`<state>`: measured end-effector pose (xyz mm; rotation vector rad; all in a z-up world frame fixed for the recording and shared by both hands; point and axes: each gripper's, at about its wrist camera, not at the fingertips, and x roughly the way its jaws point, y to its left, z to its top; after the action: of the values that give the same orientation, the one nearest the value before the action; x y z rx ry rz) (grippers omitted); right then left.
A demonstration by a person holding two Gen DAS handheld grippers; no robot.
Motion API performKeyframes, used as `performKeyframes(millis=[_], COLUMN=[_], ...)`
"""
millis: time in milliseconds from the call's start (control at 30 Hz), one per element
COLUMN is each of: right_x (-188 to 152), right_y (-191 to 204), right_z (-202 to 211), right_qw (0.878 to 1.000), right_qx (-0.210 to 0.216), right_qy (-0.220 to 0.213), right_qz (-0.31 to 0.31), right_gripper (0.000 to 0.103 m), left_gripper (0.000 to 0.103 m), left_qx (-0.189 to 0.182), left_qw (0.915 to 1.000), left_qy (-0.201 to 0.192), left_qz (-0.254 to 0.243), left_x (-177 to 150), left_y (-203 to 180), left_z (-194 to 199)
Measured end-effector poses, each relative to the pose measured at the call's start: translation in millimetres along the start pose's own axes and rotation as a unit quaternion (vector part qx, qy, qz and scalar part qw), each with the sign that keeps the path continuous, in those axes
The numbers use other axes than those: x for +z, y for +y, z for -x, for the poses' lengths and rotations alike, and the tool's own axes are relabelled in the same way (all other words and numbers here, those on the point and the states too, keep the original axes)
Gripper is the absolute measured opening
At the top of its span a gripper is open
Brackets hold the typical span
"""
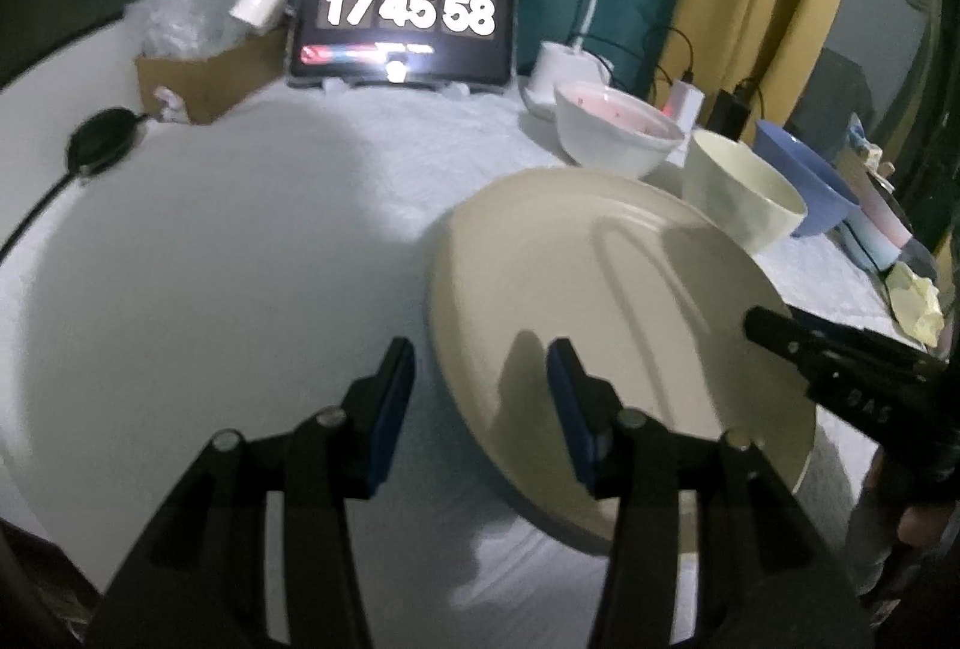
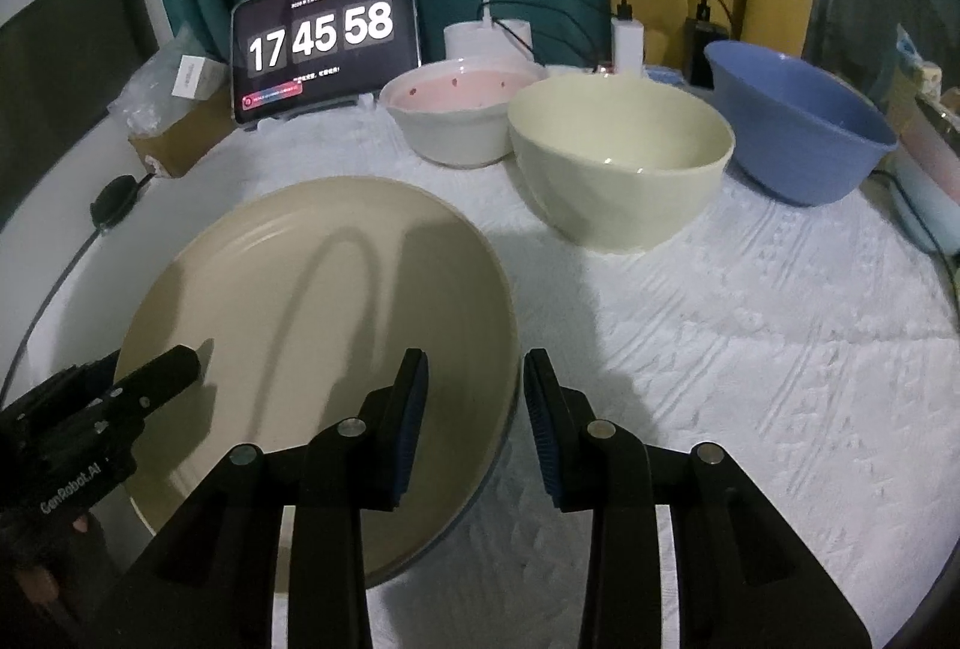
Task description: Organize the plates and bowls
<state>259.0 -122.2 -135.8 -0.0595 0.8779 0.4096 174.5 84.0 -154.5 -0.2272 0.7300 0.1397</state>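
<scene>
A large cream plate (image 1: pixel 600 301) (image 2: pixel 312 325) lies on the white cloth. My left gripper (image 1: pixel 480 385) is open and straddles the plate's left rim, one finger outside it and one over the plate, pads clear of it. My right gripper (image 2: pixel 477 391) is open and straddles the right rim the same way. Each gripper shows in the other's view: the right gripper (image 1: pixel 774 328), the left gripper (image 2: pixel 180 361). Behind the plate stand a white bowl with a pink inside (image 1: pixel 612 133) (image 2: pixel 456 115), a cream bowl (image 1: pixel 744 193) (image 2: pixel 618 163) and a blue bowl (image 1: pixel 804 181) (image 2: pixel 798 121).
A tablet showing a clock (image 1: pixel 405 19) (image 2: pixel 324 43) stands at the back, with a cardboard box (image 1: pixel 204 79) to its left and a lamp base (image 1: pixel 564 73) to its right. Chargers and cables (image 2: pixel 627 43) sit behind the bowls. A black round device (image 1: pixel 102 139) lies at the left.
</scene>
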Motion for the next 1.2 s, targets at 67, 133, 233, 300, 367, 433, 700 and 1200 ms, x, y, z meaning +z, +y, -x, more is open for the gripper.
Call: performKeyframes(millis=[67,133,233,300,367,433,700,1200], right_x=[0,1,3,5,7,9,19,42], right_y=[-4,-9,-17,-22,-26,-30,-50,-88], right_z=[3,7,15,22,30,37,55,72], right_qw=[1.000,1.000,1.000,0.999,0.999,0.999,0.997,0.993], right_qx=[-0.003,-0.009,-0.017,-0.022,-0.028,-0.032,-0.045,-0.077], right_qy=[-0.003,-0.006,-0.012,-0.017,-0.024,-0.030,-0.049,-0.070], right_qz=[-0.004,-0.008,-0.014,-0.016,-0.016,-0.015,-0.024,-0.054], right_gripper=[0.035,0.035,0.035,0.035,0.035,0.035,0.036,0.036], left_gripper=[0.048,0.048,0.048,0.049,0.049,0.049,0.050,0.062], left_qx=[0.009,0.017,0.017,0.010,-0.004,-0.018,-0.067,-0.137], left_qw=[0.9999,0.9994,0.9986,0.9980,0.9974,0.9969,0.9928,0.9839], left_qy=[-0.013,-0.029,-0.050,-0.063,-0.072,-0.075,-0.083,-0.071], left_qz=[0.001,0.001,0.001,-0.001,-0.006,-0.016,-0.055,-0.091], left_x=[2,4,9,13,16,20,32,65], left_y=[2,3,3,0,-7,-17,-60,-111], left_z=[7,15,25,32,37,38,38,29])
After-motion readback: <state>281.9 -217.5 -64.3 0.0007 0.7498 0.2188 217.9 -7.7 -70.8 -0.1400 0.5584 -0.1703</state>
